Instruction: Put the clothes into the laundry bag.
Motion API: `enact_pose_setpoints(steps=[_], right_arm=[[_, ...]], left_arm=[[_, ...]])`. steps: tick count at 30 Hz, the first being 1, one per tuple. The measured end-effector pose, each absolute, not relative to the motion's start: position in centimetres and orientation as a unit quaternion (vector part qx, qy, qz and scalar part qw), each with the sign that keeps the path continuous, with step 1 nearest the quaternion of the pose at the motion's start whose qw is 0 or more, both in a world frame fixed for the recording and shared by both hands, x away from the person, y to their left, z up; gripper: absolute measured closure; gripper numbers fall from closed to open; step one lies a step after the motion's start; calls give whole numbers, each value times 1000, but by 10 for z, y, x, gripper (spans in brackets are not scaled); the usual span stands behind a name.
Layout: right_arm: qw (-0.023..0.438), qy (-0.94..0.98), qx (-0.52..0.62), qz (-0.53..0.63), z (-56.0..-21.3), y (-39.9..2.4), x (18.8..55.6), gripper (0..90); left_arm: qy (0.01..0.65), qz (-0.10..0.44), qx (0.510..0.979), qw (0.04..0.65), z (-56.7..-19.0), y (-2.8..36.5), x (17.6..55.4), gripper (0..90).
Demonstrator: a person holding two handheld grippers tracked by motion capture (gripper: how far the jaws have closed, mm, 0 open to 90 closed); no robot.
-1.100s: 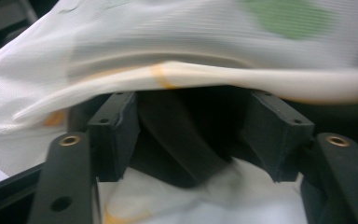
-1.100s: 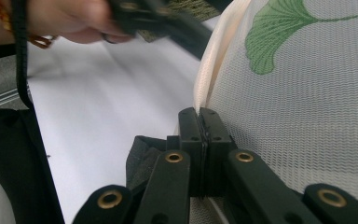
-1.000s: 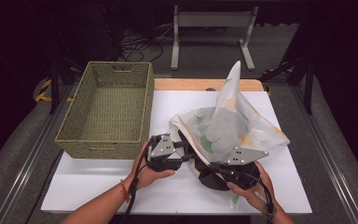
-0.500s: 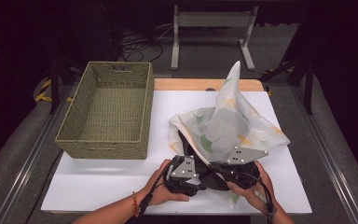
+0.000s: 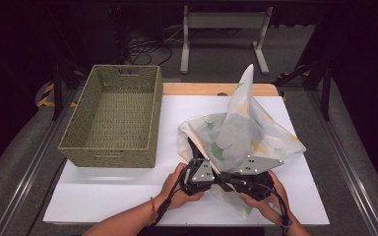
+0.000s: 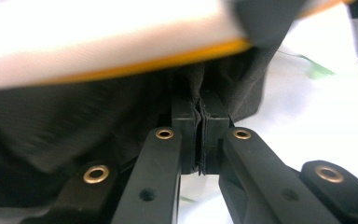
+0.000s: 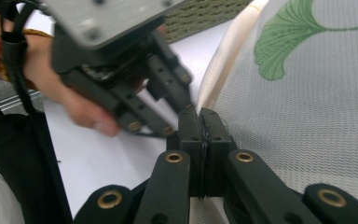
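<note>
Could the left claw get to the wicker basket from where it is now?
Probably not yet: the left claw is shut on the dark lining of the leaf-print bag. The white tabletop towards the basket lies bare.

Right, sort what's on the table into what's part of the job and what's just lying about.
In the job:
- leaf-print cloth bag, its edge pinched
- left claw, shut on the bag's dark edge
- right claw, shut on the bag

Lying about:
- woven basket, untouched
- wooden board behind the table
</note>
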State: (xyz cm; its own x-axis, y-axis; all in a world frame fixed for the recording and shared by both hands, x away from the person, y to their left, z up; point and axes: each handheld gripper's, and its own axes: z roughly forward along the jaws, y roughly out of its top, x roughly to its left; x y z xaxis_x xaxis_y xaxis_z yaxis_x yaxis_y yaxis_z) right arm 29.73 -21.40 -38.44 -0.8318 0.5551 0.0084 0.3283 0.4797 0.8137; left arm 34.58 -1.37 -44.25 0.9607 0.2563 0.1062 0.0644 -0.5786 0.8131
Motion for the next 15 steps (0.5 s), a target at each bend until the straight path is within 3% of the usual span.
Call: enact_pose_setpoints(steps=[8,15], right_arm=[[103,855,252,442,-388,-206,295,894],[79,861,256,432,-397,-203,296,894]], left_arm=[[184,136,835,501,-440,-18,374,886],[247,159,810,508,-447,-13,398,887]])
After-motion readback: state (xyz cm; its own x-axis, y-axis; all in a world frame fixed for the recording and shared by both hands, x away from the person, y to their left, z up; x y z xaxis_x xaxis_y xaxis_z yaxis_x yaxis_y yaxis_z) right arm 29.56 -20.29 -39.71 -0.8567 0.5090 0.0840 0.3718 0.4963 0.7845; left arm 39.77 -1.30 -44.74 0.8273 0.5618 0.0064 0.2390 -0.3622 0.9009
